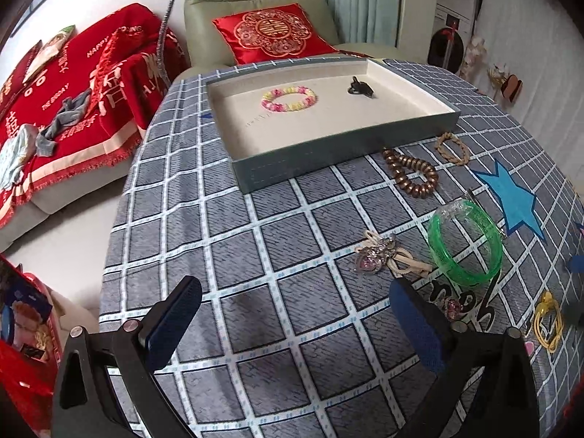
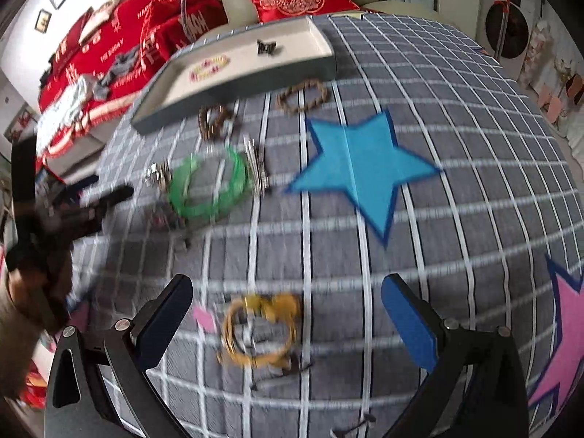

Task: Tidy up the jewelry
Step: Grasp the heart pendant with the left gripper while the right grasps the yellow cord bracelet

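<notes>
A grey tray (image 1: 328, 153) with a cream lining holds a pink-and-yellow bead bracelet (image 1: 289, 99) and a black clip (image 1: 360, 87). On the checked cloth lie a brown bead bracelet (image 1: 410, 174), a tan braided bracelet (image 1: 452, 148), a green bangle (image 1: 464, 242), a pink heart pendant (image 1: 376, 257) and a yellow cord bracelet (image 1: 547, 323). My left gripper (image 1: 295, 304) is open and empty above bare cloth, left of the pendant. My right gripper (image 2: 286, 308) is open, with the yellow cord bracelet (image 2: 261, 328) between its fingers. The tray (image 2: 233, 84) shows blurred at the back.
The round table's cloth (image 1: 255, 255) has a blue star (image 2: 359, 168) and a pink star (image 2: 562, 332). A sofa with a red blanket (image 1: 73, 84) and an armchair with a red cushion (image 1: 272, 33) stand behind. The table edge drops off at left.
</notes>
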The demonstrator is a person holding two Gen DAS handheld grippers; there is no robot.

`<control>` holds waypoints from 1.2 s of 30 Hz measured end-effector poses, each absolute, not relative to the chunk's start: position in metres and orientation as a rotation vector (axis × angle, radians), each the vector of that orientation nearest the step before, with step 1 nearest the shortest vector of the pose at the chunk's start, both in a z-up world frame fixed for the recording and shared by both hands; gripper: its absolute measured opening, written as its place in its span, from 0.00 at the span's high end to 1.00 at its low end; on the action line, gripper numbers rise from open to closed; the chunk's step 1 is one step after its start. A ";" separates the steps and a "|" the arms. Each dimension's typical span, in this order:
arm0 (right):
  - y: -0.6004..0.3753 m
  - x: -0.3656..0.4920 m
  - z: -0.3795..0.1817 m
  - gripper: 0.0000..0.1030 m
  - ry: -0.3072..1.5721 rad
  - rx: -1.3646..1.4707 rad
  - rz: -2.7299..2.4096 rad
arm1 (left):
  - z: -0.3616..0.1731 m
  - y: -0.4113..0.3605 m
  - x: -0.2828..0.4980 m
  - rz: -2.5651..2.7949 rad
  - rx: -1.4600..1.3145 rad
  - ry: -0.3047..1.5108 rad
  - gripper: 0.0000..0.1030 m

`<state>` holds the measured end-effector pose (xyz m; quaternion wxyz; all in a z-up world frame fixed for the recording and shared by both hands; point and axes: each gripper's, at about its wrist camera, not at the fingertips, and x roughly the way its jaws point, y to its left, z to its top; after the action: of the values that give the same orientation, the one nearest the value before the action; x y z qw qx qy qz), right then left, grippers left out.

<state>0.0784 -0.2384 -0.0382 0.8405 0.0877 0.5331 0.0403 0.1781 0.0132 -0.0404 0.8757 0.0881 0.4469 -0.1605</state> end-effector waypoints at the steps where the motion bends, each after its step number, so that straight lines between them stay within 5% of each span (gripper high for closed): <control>1: -0.237 0.074 -0.040 0.00 1.131 0.177 0.082 | -0.042 0.012 0.179 -0.341 0.187 0.940 0.00; 8: -0.223 0.056 -0.053 0.01 1.140 0.115 0.061 | -0.048 -0.008 0.180 -0.385 0.230 0.942 0.00; 10: -0.218 0.055 -0.057 0.05 1.143 0.096 0.056 | -0.049 -0.013 0.181 -0.398 0.245 0.947 0.09; 13: -0.211 0.054 -0.059 0.10 1.133 0.038 0.030 | -0.050 -0.016 0.185 -0.413 0.229 0.955 0.10; 17: -0.202 0.052 -0.058 0.23 1.113 -0.020 0.019 | -0.049 -0.017 0.186 -0.434 0.207 0.959 0.23; 24: -0.194 0.049 -0.054 0.44 1.105 -0.030 0.043 | -0.045 -0.026 0.180 -0.478 0.232 0.949 0.66; 27: -0.192 0.048 -0.052 0.59 1.107 -0.029 0.049 | -0.043 -0.026 0.178 -0.488 0.231 0.945 0.68; 30: -0.191 0.049 -0.051 0.86 1.107 -0.024 0.049 | -0.041 -0.023 0.175 -0.485 0.211 0.941 0.68; 36: -0.197 0.050 -0.044 0.90 1.086 0.015 0.052 | -0.026 -0.012 0.170 -0.477 0.162 0.911 0.68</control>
<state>0.0500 -0.1975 -0.0439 0.8557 0.0073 0.5168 0.0248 0.1704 -0.0124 -0.0260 0.8675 0.0774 0.4354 -0.2281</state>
